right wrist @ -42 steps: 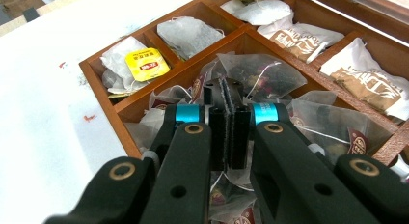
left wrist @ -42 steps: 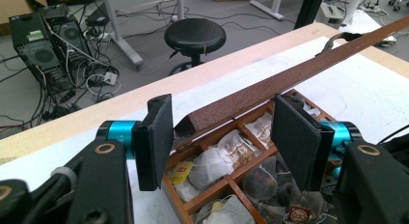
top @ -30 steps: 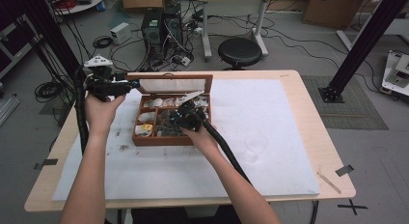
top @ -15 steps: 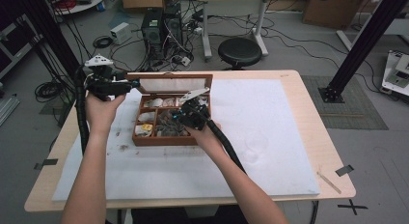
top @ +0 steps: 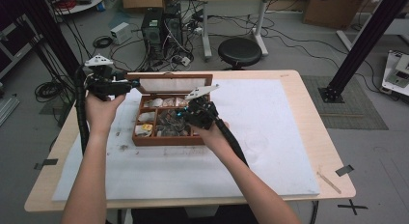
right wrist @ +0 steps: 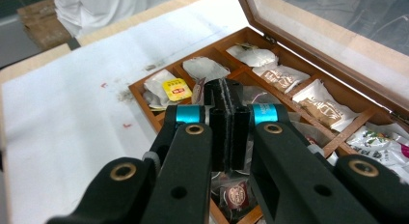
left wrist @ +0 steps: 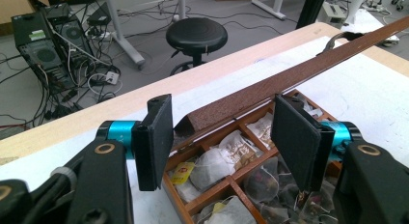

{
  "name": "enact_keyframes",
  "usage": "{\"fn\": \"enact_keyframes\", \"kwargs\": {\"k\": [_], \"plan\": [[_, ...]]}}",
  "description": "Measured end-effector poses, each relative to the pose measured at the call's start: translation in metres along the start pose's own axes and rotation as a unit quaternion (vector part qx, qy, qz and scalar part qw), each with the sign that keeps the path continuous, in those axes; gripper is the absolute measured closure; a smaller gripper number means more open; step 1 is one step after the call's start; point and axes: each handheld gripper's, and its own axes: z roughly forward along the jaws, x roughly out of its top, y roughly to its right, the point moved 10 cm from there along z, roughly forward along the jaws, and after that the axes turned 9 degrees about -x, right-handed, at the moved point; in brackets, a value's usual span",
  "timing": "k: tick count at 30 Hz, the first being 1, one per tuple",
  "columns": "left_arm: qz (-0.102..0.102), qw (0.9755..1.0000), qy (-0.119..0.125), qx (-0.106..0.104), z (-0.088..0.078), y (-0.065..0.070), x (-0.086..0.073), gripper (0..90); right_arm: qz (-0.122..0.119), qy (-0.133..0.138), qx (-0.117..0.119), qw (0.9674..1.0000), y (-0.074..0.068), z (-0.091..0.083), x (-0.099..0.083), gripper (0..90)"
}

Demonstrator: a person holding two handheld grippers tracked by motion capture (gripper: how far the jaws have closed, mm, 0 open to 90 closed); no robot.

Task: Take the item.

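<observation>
A wooden tea box (top: pixel 166 141) sits on the white sheet with its glass lid (top: pixel 169 84) standing open at the far side. Its compartments hold several tea bags (right wrist: pixel 177 91). My left gripper (top: pixel 132 83) hovers open at the lid's left end. In the left gripper view the lid's corner (left wrist: pixel 289 77) lies just beyond the wide-apart jaws of the left gripper (left wrist: pixel 223 113). My right gripper (top: pixel 179 115) hangs over the box's middle compartments with its jaws pressed together (right wrist: pixel 226 96). A dark tea bag (right wrist: pixel 236 192) lies just under them; whether anything is pinched I cannot tell.
A white sheet (top: pixel 270 137) covers most of the wooden table (top: pixel 318 132). A thin wooden stick (top: pixel 329 179) lies near the right front corner. Beyond the far edge stand a black stool (top: pixel 239 51), a computer tower (top: pixel 154 31) and cables.
The right gripper has drifted slightly to the right and away over the box. The left gripper stays at the lid's corner.
</observation>
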Motion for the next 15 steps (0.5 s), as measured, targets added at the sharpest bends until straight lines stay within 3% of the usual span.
{"fn": "enact_keyframes", "kwargs": {"k": [6, 15], "plan": [[0.000, 1.0000, -0.001, 0.000, 0.000, 0.000, 0.000, 40.9, 0.007, 0.006, 0.013, 0.9999, 0.004, -0.014, 0.002, 90.0], [0.001, 1.0000, -0.001, 0.002, 0.000, 0.000, 0.000, 40.9, 0.008, 0.017, 0.006, 0.9998, 0.017, -0.035, 0.001, 90.0]]}}
